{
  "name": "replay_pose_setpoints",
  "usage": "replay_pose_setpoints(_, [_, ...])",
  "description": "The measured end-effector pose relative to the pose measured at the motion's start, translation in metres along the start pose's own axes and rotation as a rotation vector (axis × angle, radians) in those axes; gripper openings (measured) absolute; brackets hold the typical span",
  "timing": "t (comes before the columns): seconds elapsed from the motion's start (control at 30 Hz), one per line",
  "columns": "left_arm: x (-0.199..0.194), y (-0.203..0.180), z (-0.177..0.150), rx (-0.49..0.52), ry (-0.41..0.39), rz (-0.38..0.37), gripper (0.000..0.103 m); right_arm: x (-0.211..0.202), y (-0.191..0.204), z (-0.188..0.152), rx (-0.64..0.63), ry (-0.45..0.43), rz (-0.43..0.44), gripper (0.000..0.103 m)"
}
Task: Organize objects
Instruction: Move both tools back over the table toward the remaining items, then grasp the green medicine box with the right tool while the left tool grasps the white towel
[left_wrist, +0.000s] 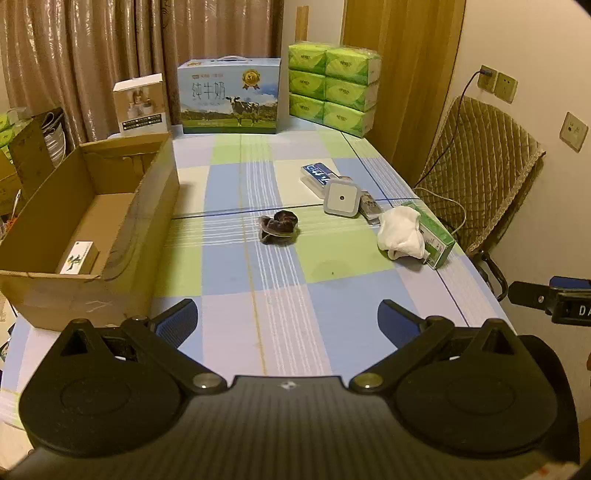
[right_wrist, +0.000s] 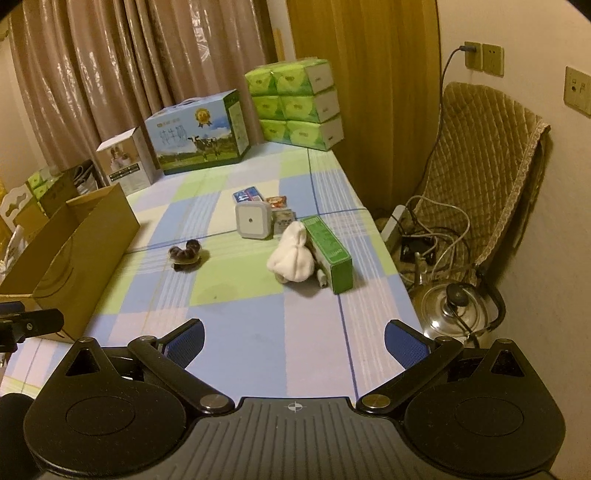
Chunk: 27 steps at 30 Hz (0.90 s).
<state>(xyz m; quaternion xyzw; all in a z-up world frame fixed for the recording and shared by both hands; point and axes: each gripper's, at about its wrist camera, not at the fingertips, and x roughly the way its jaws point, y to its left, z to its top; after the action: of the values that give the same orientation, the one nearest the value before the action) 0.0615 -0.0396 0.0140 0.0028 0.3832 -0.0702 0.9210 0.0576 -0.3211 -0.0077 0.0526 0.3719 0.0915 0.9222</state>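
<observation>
An open cardboard box (left_wrist: 122, 221) stands at the table's left and holds a small white-and-tan carton (left_wrist: 78, 258); it also shows in the right wrist view (right_wrist: 85, 251). On the checked cloth lie a dark scrunchie (left_wrist: 279, 226) (right_wrist: 187, 254), a white cloth (left_wrist: 400, 232) (right_wrist: 291, 258), a green box (left_wrist: 436, 236) (right_wrist: 328, 251), a grey square device (left_wrist: 341, 198) (right_wrist: 251, 220) and a blue packet (left_wrist: 317, 172) (right_wrist: 248, 194). My left gripper (left_wrist: 288, 321) is open and empty above the near table. My right gripper (right_wrist: 293, 341) is open and empty too.
A milk carton box (left_wrist: 229, 98), a small white box (left_wrist: 142, 105) and stacked green tissue packs (left_wrist: 334, 86) line the table's far edge. A padded chair (right_wrist: 480, 177), cables and a steel kettle (right_wrist: 458, 306) stand to the right of the table.
</observation>
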Motion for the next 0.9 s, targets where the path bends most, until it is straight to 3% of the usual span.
replay_pose_setpoints(0.5, [0.060, -0.033, 0.022, 0.037, 0.037, -0.048, 0.102, 0.032, -0.018, 0.020, -0.006, 0.003, -0.005, 0.101])
replay_pose_setpoints(0.8, [0.109, -0.041, 0.033, 0.031, 0.063, -0.062, 0.102, 0.083, -0.035, 0.039, -0.093, 0.016, -0.007, 0.101])
replay_pose_setpoints(0.9, [0.129, -0.042, 0.039, 0.034, 0.070, -0.070, 0.102, 0.108, -0.043, 0.045, -0.132, 0.030, -0.011, 0.090])
